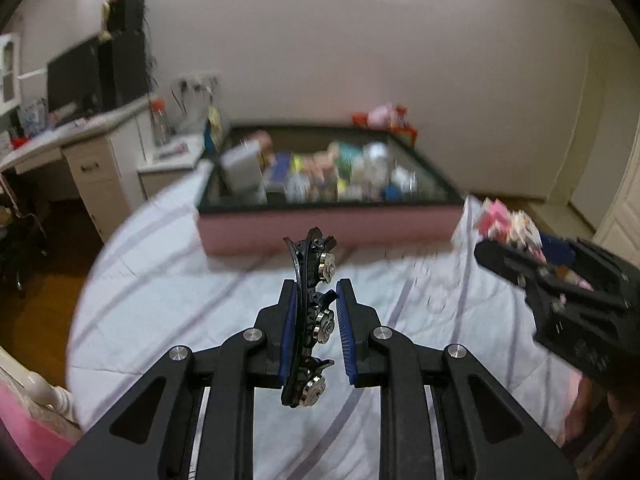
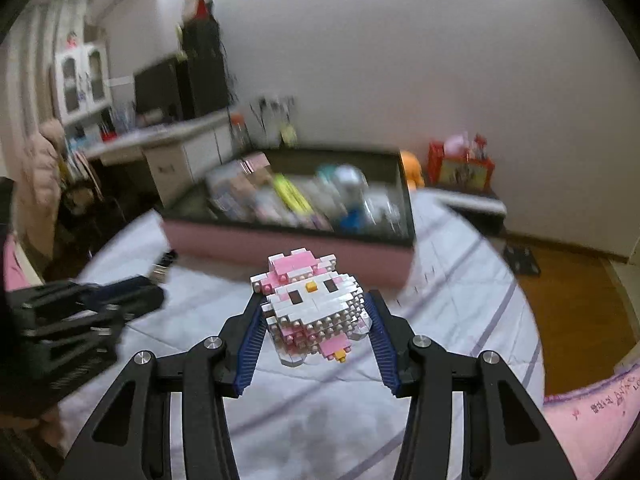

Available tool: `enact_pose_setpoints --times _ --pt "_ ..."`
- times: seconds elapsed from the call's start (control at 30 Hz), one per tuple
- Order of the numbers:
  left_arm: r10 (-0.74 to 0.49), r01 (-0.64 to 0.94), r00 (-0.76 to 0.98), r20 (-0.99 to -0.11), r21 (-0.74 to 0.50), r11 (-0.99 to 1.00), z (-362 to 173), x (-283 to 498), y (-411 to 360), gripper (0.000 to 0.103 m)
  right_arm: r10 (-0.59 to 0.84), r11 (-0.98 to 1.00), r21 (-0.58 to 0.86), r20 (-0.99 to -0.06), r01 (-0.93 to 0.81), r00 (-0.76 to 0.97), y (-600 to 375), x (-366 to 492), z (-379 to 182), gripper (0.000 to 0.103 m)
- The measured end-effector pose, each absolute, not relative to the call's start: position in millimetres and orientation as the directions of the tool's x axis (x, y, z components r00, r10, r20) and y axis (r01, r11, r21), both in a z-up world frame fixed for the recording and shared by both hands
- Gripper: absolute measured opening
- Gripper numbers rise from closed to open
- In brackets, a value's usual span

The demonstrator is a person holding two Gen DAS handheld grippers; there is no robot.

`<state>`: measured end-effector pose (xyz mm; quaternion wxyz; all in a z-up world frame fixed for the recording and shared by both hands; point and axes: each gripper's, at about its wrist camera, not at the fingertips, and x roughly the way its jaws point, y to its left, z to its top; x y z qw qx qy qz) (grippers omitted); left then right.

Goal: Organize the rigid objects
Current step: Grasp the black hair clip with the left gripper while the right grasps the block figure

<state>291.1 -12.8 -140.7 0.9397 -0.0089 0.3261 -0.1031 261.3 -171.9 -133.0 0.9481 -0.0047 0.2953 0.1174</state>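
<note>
My left gripper [image 1: 316, 304] is shut on a black hair clip [image 1: 312, 320] with silver flower studs, held upright above the bed. My right gripper [image 2: 314, 312] is shut on a pink and white brick-built kitty figure [image 2: 310, 304]. The right gripper [image 1: 560, 284] shows at the right of the left wrist view with the figure [image 1: 508, 226] in it. The left gripper [image 2: 80, 312] shows at the left of the right wrist view. A pink storage box [image 1: 320, 228] with a dark rim, full of several small items, sits ahead on the bed and also shows in the right wrist view [image 2: 280, 246].
The bed has a white sheet with purple stripes [image 1: 200, 300]. A white desk with drawers [image 1: 92, 168] and a monitor stands at the left. A red box with toys [image 2: 460, 168] stands by the far wall. Wooden floor [image 2: 580, 300] lies to the right.
</note>
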Motion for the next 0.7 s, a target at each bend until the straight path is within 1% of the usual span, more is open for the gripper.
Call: enact_pose_setpoints --times 0.07,0.17,0.23,0.3,0.4,0.57,0.7 --pt "-0.205 0.197 0.793 -0.574 -0.077 0.977 -122.3 280.9 -9.6 0.02 0.238 0.969 0.069 -0.512 -0.237 0.825 -164.5 248.5 -114.5 0.05" --pt "-0.193 0.2 0.835 -0.515 -0.044 0.979 -97.0 261.4 -5.5 0.02 0.239 0.968 0.045 -0.463 -0.247 0.853 -149.1 230.7 -90.1 0.05" --pt "-0.201 0.203 0.854 -0.48 -0.049 0.978 -84.8 250.4 0.3 0.02 0.225 0.97 0.016 -0.437 -0.242 0.871 -137.4 223.1 -77.5 0.05" --pt "-0.186 0.194 0.875 -0.447 -0.029 0.981 -73.1 239.6 2.4 0.02 0.209 0.973 -0.005 -0.412 -0.231 0.887 -130.4 216.7 -67.3 0.05" --pt "-0.171 0.183 0.898 -0.406 -0.01 0.983 -60.3 226.7 6.4 0.02 0.212 0.973 -0.007 -0.379 -0.232 0.901 -122.9 204.7 -55.7 0.05" --pt "-0.159 0.175 0.92 -0.358 0.011 0.985 -43.7 211.1 10.9 0.02 0.223 0.97 -0.011 -0.343 -0.241 0.912 -116.3 194.8 -42.8 0.05" --pt "-0.153 0.171 0.927 -0.343 0.022 0.985 -37.0 208.7 13.5 0.02 0.232 0.969 -0.004 -0.329 -0.247 0.915 -114.0 193.0 -35.3 0.05"
